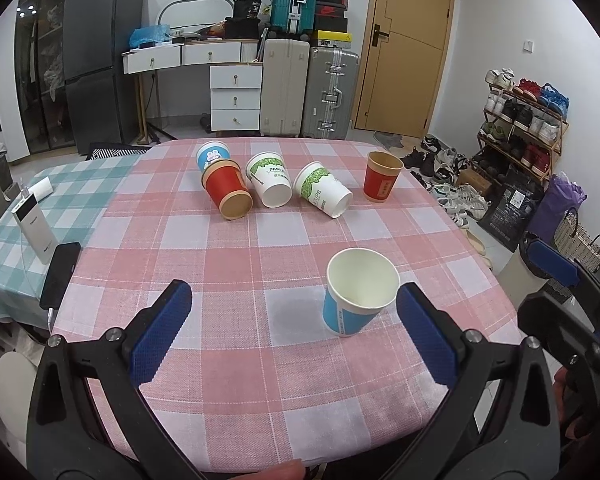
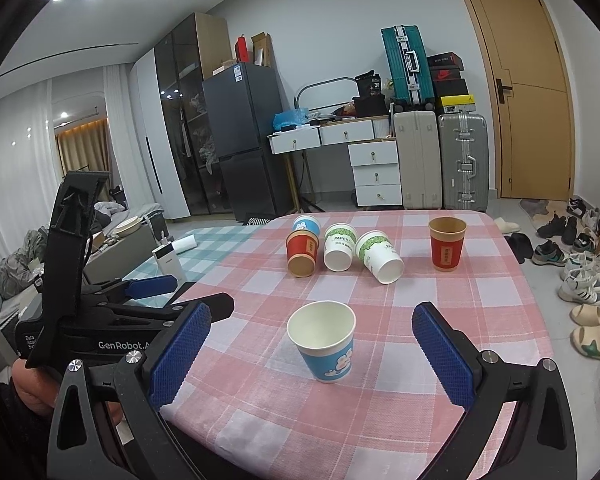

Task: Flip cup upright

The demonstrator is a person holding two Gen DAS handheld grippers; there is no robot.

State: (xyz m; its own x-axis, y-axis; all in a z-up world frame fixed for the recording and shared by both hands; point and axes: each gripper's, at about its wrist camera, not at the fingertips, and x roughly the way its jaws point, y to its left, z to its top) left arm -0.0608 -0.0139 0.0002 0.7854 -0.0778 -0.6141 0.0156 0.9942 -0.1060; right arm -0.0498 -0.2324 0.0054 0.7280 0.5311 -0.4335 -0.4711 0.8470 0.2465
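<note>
A blue paper cup [image 1: 358, 294] stands upright near the table's front; it also shows in the right wrist view [image 2: 324, 340]. A red cup [image 1: 382, 176] stands upright at the back right [image 2: 446, 244]. At the back lie several cups on their sides: a red one [image 1: 227, 190], two white-green ones [image 1: 270, 185] [image 1: 324, 189] and a blue one [image 1: 211, 155] behind them. My left gripper [image 1: 294, 330] is open, the blue cup just inside its right finger. My right gripper [image 2: 312, 352] is open around the blue cup, not touching it.
The pink checked tablecloth [image 1: 228, 248] covers the table; a teal checked cloth [image 1: 60, 196] at the left holds a power bank [image 1: 34, 224] and a black phone [image 1: 60, 276]. Suitcases, drawers and a fridge stand behind; a shoe rack [image 1: 524, 120] is at the right.
</note>
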